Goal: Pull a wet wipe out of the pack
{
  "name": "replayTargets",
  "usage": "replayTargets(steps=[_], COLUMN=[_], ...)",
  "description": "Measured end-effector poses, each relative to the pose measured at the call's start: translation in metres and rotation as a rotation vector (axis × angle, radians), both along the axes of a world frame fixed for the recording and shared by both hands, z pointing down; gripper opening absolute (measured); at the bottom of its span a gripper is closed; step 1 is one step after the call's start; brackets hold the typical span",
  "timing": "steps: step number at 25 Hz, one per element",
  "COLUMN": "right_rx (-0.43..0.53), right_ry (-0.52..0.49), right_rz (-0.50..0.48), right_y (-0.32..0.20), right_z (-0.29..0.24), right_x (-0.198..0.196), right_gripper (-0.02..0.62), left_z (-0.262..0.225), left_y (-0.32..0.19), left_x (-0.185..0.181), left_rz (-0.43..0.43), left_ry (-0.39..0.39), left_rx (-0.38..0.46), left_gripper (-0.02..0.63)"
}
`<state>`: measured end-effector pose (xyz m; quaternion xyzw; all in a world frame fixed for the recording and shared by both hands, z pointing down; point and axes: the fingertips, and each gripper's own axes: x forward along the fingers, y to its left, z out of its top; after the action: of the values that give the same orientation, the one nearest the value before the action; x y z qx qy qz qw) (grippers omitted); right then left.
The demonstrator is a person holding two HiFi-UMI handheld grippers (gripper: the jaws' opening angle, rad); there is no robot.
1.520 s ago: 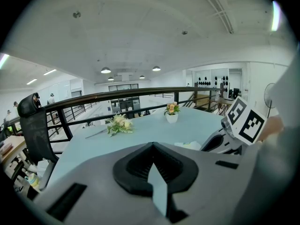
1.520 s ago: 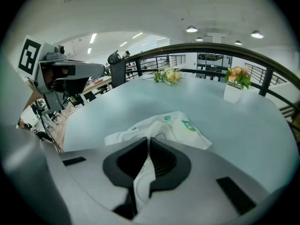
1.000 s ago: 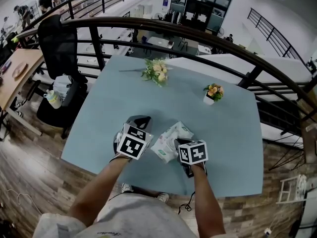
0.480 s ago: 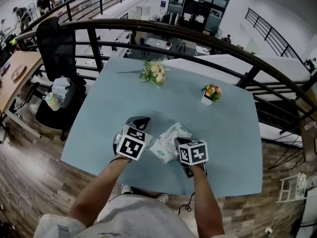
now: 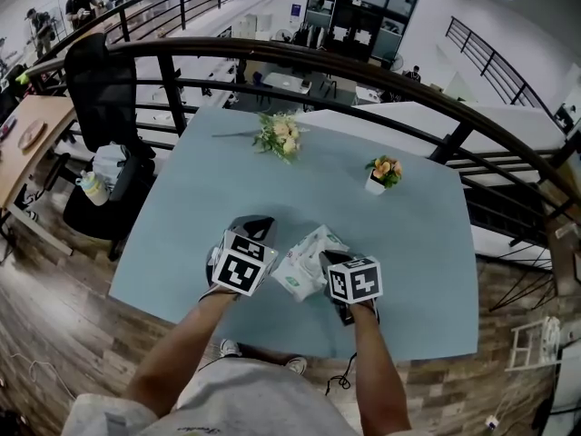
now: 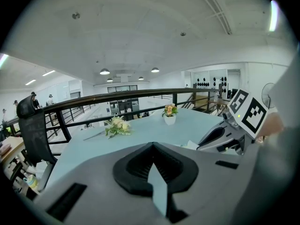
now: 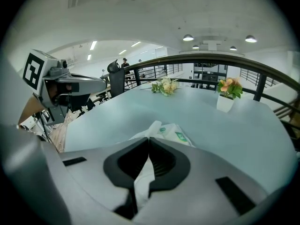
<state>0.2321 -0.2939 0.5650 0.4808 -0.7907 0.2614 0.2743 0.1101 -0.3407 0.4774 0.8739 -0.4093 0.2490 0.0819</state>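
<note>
Grey-shelled left gripper (image 5: 258, 222) held tilted down over table (image 5: 418, 243), just left of pack (image 5: 305, 260); jaws seen pressed together, nothing between. Right gripper (image 5: 325, 264) angled down at pack's near right end, jaws clamped on wipe (image 7: 143, 181), soft white crumpled strip drawn up from pack. Bare forearms (image 5: 182, 357) extended from near edge. Against earlier frames, grippers and pack found unmoved. Pack white, glossy, pillow-shaped, with green label (image 7: 180, 135). Table matte pale blue.
</note>
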Motion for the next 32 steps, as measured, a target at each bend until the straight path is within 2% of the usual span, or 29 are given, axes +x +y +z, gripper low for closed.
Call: replayTargets(steps=[7, 32], right_rx=[0.017, 0.103], right_ry=[-0.014, -0.012], right_rz=[0.018, 0.043], right_y=[-0.002, -0.008], right_z=[-0.007, -0.04], right_x=[0.003, 0.007], right_gripper=[0.009, 0.009], left_z=[-0.008, -0.008], left_y=[-0.002, 0.003], left_x=[0.004, 0.005], left_rz=[0.01, 0.011], left_ry=[0.007, 0.01], left_rx=[0.026, 0.019], left_gripper=[-0.003, -0.003])
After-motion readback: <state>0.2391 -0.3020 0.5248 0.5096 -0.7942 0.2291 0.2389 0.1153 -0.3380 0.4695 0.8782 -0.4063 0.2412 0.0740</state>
